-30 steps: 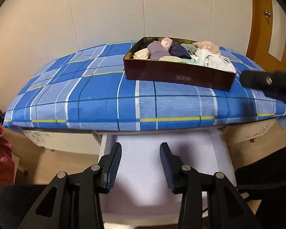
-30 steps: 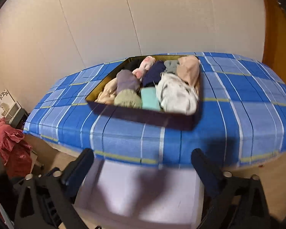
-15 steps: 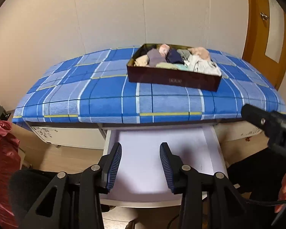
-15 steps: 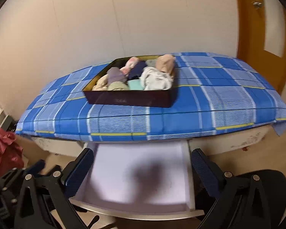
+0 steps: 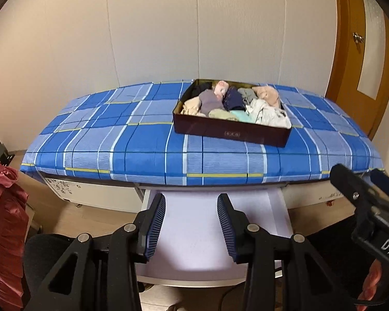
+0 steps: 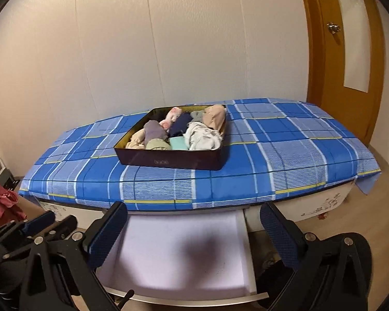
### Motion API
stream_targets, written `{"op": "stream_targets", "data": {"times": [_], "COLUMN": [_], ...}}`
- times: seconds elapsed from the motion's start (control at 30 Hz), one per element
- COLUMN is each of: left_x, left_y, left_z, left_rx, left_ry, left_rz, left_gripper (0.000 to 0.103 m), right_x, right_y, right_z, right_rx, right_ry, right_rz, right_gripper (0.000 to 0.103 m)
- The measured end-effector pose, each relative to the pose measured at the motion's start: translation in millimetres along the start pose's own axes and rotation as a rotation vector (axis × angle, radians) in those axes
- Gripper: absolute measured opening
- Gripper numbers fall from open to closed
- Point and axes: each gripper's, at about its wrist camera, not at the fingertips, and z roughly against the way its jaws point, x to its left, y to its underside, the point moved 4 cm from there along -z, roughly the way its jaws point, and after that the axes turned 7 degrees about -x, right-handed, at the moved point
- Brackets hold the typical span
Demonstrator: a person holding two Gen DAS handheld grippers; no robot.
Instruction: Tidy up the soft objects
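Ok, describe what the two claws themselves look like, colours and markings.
Both are black plastic frames with silver pivot screws. The left claw has narrow fingers faced with ribbed dark blue pads. The right claw has broader fingers with dimpled blue pads; in the left view its body shows white lettering, "DAS".

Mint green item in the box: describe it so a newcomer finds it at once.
On the blue plaid cloth sits a dark box packed with rolled soft pieces. The mint green piece lies against the box's near wall, between an olive roll and a crumpled white cloth. It is the only flat, folded, pale green one.
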Motion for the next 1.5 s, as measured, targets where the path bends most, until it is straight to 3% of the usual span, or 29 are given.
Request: {"op": "stream_targets", "data": {"times": [0.6,1.5], "left_x": [-6,-14], "left_y": [-6,-2], "left_z": [10,8], "left_rx": [-0.032,-0.018], "left_ry": [0.007,0.024], "left_rz": [-0.009,-0.030], "left_gripper": [0.042,0.042], "right_x": [-3,-3], "right_y": [5,8], "right_z": [-7,-11], "right_rx": [0.043,0.049], "right_ry": [0.063,0.064], "right_rz": [0.008,0.029], "right_gripper": [0.103,0.103]}}
